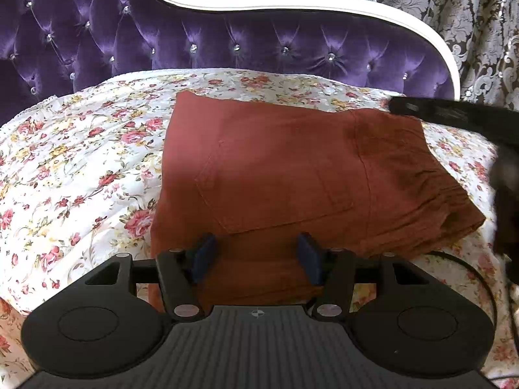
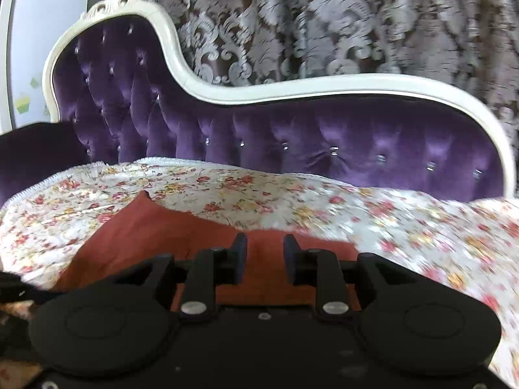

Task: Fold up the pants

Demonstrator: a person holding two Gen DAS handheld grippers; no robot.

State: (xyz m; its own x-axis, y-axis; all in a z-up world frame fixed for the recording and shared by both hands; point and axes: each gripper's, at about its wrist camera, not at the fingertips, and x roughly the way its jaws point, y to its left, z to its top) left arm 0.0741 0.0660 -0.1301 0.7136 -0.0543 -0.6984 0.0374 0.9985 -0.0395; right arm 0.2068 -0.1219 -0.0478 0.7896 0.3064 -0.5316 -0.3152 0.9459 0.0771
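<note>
Left hand-held gripper (image 1: 256,257): its blue pads stood well apart, holding nothing, poised over the near edge of the pants.
Right hand-held gripper (image 2: 263,259): jaws parted with a narrower gap, nothing between them, low over the cloth; the view was blurred.
Pants (image 1: 292,168): rust-brown, already folded into a compact, thick rectangle lying on the floral bedspread (image 1: 74,162) toward the sofa's right end, elastic waistband on the right, patch pocket facing up.
Handling: probably light, soft and limp; the stacked layers would likely slide apart if only the top one were pinched.
Where to grip: judged best at a folded edge or corner, taking all layers together, one gripper per corner.
Backdrop: purple tufted sofa back (image 1: 259,42) beyond the far edge.
</note>
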